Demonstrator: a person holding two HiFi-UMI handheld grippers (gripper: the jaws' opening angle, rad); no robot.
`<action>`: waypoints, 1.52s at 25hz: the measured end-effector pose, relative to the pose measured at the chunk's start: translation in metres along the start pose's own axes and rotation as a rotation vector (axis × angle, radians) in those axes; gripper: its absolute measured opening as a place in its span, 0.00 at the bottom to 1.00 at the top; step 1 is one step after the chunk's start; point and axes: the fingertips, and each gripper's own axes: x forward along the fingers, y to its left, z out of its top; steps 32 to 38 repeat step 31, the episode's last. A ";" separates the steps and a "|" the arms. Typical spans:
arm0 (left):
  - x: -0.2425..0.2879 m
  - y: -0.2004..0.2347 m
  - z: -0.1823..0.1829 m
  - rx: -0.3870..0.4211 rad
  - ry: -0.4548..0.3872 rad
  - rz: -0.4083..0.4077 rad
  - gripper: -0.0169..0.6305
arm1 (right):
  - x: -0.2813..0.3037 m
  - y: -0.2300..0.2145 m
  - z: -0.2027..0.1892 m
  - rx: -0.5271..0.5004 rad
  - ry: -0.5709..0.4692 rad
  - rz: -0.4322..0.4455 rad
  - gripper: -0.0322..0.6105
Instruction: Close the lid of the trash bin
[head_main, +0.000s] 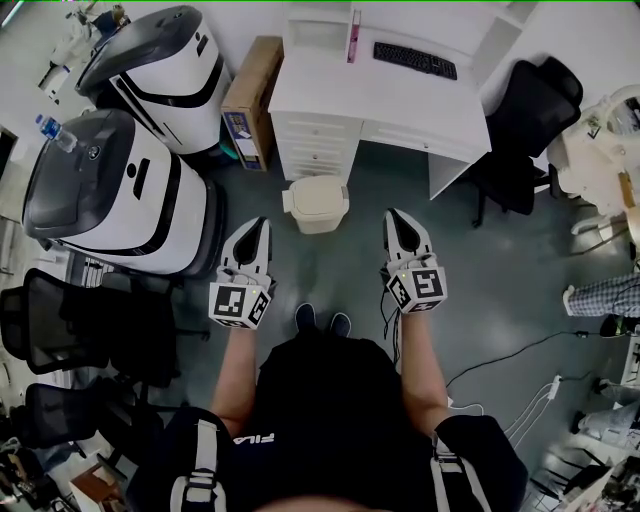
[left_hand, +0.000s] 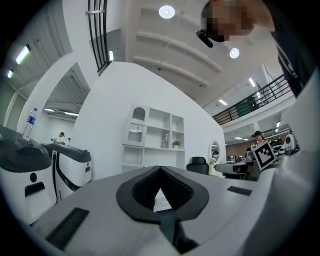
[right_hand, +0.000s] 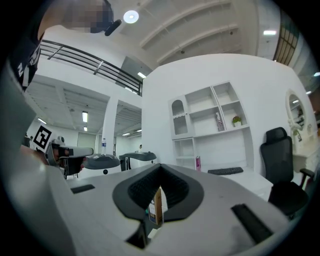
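the cream trash bin (head_main: 317, 203) stands on the grey floor (head_main: 500, 290) just in front of the white worktop (head_main: 385, 100), close to its drawer unit, and its lid appears to lie flat on top. a black keyboard (head_main: 414, 59) rests on the worktop, a cardboard box (head_main: 250, 100) leans beside it at the left, and a black office chair (head_main: 528, 115) sits at the right. the person stands a little back from the bin, shoes (head_main: 322, 320) pointing toward it, and holds both tools out level on either side of it, clear of it. the left hand-held gripper (head_main: 261, 224) is clenched, its tips meeting with nothing between them. the right hand-held gripper (head_main: 393, 216) is likewise clenched and empty. two large white-and-black machines (head_main: 120, 195) fill the left side of the head view.
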 end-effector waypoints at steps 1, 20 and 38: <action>0.002 -0.001 0.000 0.003 -0.001 -0.001 0.03 | 0.000 -0.001 0.001 -0.012 0.002 0.001 0.06; 0.013 0.000 -0.001 -0.037 -0.008 0.017 0.03 | 0.008 0.001 0.008 -0.054 -0.002 0.056 0.05; 0.024 0.001 -0.003 -0.040 -0.005 0.004 0.03 | 0.016 -0.002 0.008 -0.052 0.003 0.077 0.05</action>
